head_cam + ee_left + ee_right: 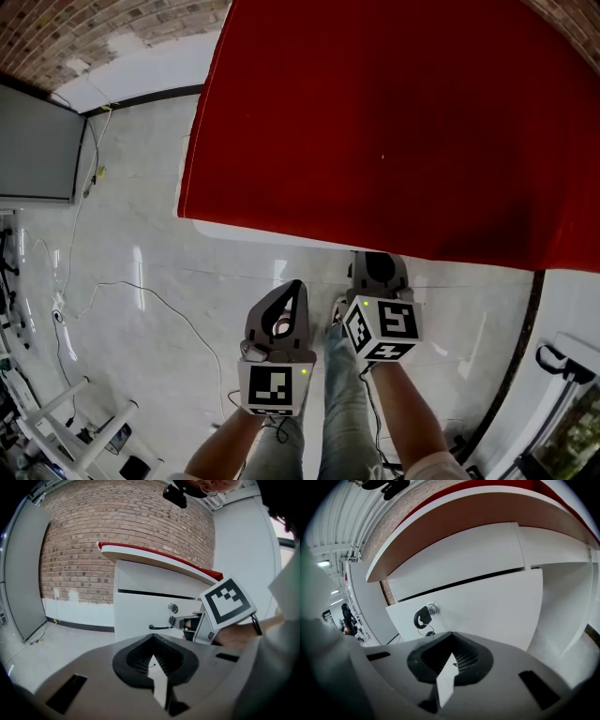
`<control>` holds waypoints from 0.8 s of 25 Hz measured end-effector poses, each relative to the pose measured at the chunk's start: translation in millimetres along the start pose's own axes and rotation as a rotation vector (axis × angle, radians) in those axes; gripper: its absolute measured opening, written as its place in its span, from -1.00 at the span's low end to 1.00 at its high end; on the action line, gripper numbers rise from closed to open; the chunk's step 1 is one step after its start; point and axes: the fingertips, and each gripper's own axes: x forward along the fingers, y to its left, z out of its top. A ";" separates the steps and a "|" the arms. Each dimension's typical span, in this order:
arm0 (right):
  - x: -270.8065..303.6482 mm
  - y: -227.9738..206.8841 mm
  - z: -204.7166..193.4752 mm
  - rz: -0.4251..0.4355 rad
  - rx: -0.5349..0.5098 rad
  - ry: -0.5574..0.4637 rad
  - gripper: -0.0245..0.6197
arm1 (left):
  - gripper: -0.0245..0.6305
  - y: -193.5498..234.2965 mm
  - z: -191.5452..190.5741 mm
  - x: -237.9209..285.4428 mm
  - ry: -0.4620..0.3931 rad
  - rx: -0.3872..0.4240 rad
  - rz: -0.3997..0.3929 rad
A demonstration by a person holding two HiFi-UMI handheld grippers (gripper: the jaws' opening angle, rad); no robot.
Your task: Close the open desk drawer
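White drawer (487, 606) near closed right gripper (452, 641)

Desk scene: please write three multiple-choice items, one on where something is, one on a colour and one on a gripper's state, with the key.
1. Where is the key?
A) on the floor
B) on a shelf
C) in the lock

2. What colour is the desk top?
A) blue
B) red
C) black

3. How do the left gripper jaws stand?
A) together, nothing between them
B) clamped on the handle
C) wide apart

Answers:
1 C: the right gripper view shows the key hanging from the lock.
2 B: the head view shows a red top.
3 A: the left gripper view shows the jaws meeting, empty.
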 end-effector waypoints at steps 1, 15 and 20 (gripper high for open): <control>1.0 -0.6 0.2 0.001 0.003 0.000 -0.93 | -0.93 -0.4 -0.1 0.2 -0.002 -0.009 0.002; 12.8 -4.3 5.8 -0.003 -0.019 0.008 -0.93 | -0.93 -1.3 4.3 6.4 -0.023 -0.029 0.017; 18.8 -6.0 10.9 0.001 -0.020 0.017 -0.93 | -0.93 -7.6 6.7 6.2 -0.026 -0.027 0.003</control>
